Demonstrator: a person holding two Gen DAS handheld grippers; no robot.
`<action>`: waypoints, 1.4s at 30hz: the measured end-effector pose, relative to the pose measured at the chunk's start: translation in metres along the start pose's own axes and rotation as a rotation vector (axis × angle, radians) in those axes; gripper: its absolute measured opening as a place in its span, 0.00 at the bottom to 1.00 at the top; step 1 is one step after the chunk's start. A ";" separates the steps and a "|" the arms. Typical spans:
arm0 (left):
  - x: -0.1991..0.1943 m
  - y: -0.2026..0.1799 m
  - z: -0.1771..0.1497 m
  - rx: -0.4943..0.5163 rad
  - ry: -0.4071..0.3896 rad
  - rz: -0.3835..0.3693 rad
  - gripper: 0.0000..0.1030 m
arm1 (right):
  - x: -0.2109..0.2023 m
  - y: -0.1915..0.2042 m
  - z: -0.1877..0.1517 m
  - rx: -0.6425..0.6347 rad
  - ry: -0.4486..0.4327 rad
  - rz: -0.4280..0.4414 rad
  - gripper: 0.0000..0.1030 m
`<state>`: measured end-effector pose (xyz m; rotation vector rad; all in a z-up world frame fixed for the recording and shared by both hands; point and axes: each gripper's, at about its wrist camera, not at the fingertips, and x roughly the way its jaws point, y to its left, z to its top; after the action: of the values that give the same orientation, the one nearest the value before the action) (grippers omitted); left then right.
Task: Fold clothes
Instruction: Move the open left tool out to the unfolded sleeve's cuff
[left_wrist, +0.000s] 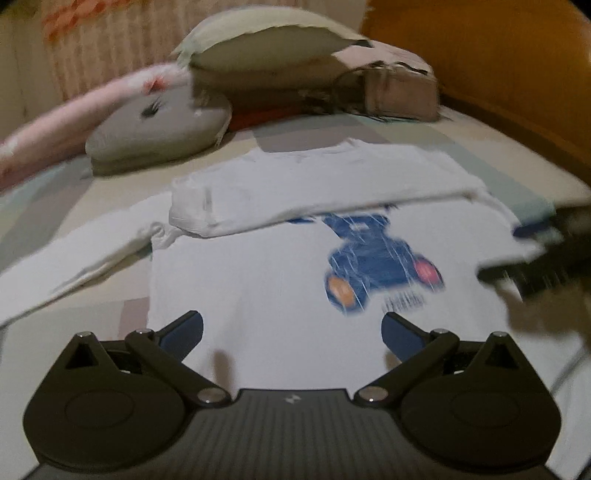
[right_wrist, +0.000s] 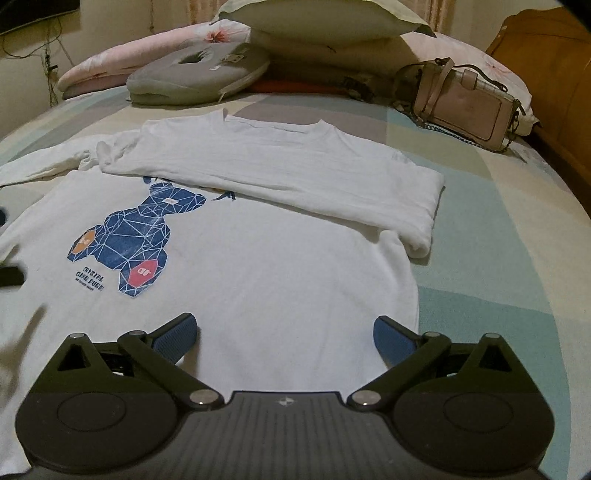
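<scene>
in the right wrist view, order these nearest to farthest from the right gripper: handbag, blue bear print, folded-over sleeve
From the right gripper:
1. blue bear print, left on the shirt front
2. folded-over sleeve, across the shirt's upper part
3. handbag, far right by the pillows

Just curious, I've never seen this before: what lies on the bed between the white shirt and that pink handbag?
Nothing: in the right wrist view only bare patchwork bedsheet separates the white shirt from the pink handbag.
</scene>
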<state>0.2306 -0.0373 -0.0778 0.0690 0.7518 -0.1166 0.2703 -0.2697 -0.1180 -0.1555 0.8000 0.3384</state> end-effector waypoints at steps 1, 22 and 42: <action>0.008 0.004 0.005 -0.036 0.014 -0.010 0.99 | 0.001 0.000 0.002 0.007 0.004 -0.001 1.00; -0.018 0.176 -0.031 -0.494 -0.203 0.187 0.99 | 0.004 0.035 0.051 0.151 -0.147 0.207 1.00; 0.016 0.303 -0.043 -0.649 -0.239 0.222 0.99 | 0.031 0.044 0.046 0.133 -0.097 0.185 1.00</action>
<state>0.2524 0.2666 -0.1138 -0.4707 0.5098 0.3282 0.3058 -0.2089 -0.1095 0.0595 0.7400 0.4620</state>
